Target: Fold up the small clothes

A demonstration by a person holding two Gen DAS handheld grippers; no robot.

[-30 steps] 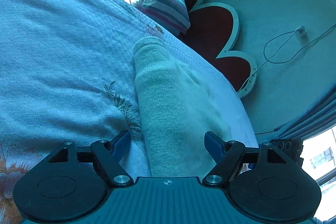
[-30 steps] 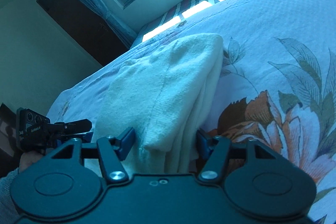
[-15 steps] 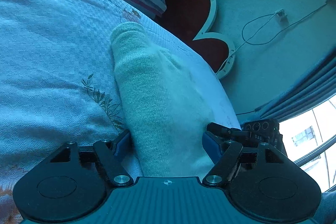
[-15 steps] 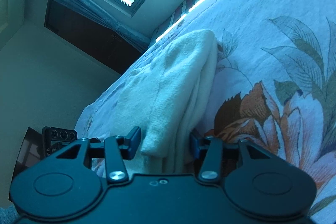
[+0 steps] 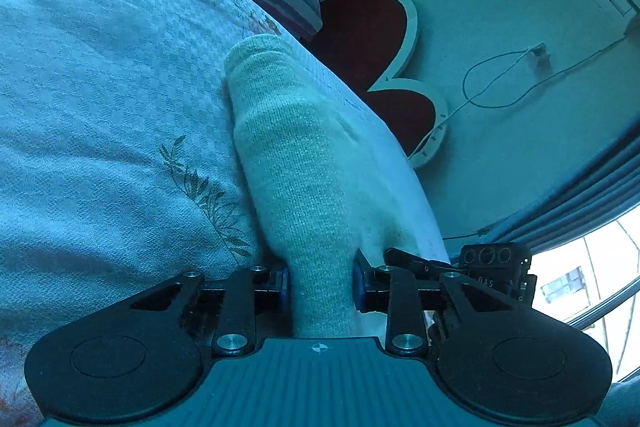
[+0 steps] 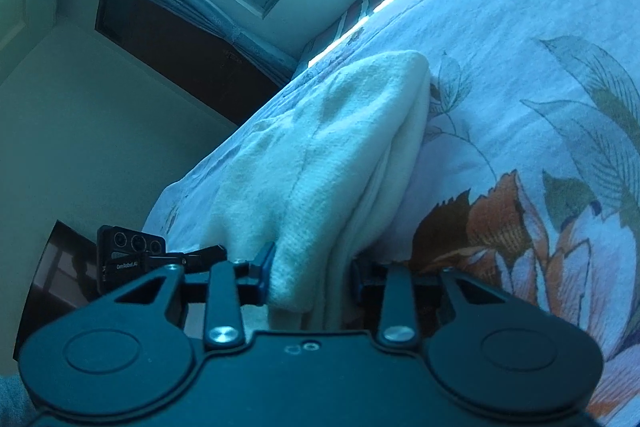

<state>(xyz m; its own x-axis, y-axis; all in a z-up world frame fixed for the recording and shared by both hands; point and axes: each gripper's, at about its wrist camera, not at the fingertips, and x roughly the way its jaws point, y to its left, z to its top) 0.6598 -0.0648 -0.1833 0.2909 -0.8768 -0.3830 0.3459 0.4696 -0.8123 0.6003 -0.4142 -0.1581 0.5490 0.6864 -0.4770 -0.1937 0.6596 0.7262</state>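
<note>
Cream knit garment (image 5: 312, 163) lies lengthwise on floral bedspread (image 5: 100, 107); left gripper (image 5: 320, 285) and right gripper (image 6: 310, 277) each pinch its near edge, probably a corner apiece, ready for folding over.

Both tools (image 5: 320, 285) (image 6: 310, 277) now clamped on garment (image 5: 316, 179)

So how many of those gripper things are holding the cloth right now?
2. The left gripper is shut on the near end of the cream garment, and the right gripper is shut on its other corner, layers bunched; both at the bed edge.
</note>
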